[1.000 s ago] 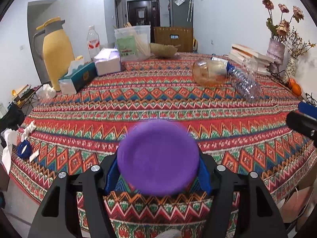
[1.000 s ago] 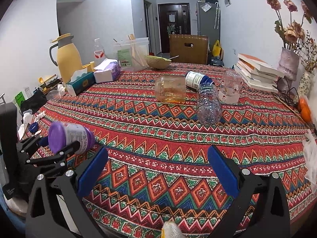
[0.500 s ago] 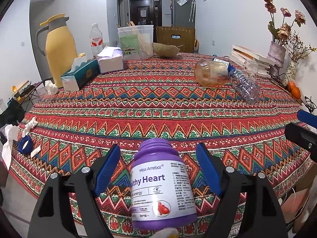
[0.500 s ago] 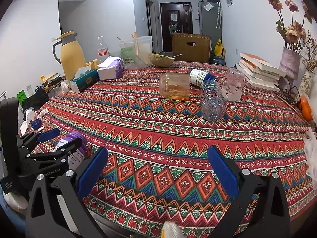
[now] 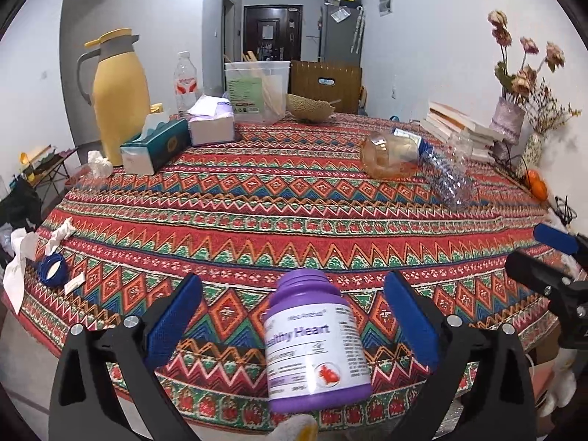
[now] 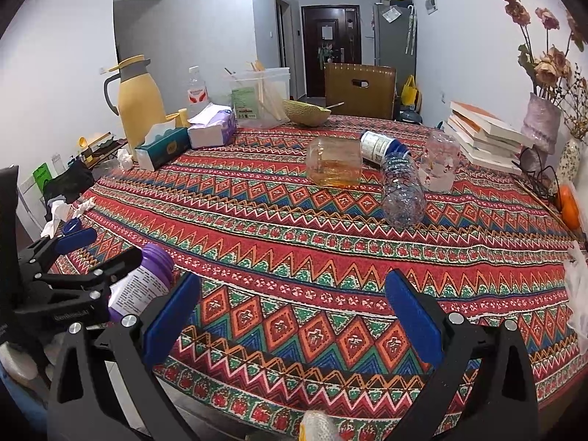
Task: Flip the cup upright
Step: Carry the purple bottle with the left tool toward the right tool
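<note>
An amber glass cup (image 5: 389,158) (image 6: 334,161) lies on its side at the far middle of the patterned tablecloth (image 6: 294,250). Neither gripper is near it. My left gripper (image 5: 292,294) (image 6: 110,246) is open at the table's near edge. A purple pill bottle (image 5: 312,341) (image 6: 141,286) sits between its fingers, untouched, leaning and slightly blurred. My right gripper (image 6: 294,294) (image 5: 540,253) is open over the near edge, with nothing between its fingers.
Beside the amber cup are a clear plastic bottle (image 6: 402,194) and a white-labelled bottle (image 6: 378,145), both lying down, and a clear printed cup (image 6: 439,163). At the back left are a yellow jug (image 6: 141,106), tissue boxes (image 6: 161,149) and a plastic bin (image 6: 261,97). Books (image 6: 485,136) and vases line the right side.
My left gripper opened and let go of the purple bottle, then drew back a little. The bottle now sits on the cloth, leaning. The right gripper stayed open and barely moved.
</note>
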Demonstrator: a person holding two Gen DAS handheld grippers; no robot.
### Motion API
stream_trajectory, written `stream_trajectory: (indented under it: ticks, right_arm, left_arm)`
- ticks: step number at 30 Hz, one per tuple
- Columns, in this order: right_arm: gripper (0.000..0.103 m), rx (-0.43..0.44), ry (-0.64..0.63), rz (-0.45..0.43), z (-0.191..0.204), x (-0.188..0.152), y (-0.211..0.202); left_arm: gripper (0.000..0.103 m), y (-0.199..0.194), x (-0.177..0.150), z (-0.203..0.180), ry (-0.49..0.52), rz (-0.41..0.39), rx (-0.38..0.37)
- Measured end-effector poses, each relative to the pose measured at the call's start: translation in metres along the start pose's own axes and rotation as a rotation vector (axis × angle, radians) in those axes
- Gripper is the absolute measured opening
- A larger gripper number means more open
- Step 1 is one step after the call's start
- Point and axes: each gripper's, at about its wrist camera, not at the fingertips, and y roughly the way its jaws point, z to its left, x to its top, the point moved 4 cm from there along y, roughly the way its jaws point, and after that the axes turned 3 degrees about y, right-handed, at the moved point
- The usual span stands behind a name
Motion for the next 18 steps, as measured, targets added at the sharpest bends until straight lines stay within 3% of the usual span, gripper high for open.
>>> stream_trajectory:
  ticks: [18]
  right_arm:
    - [0.097, 0.030, -0.070, 0.031, 0.058, 0.006, 0.005]
  left_arm:
    - [0.096, -0.031, 0.002, 0.045, -0.008, -0.059, 0.049]
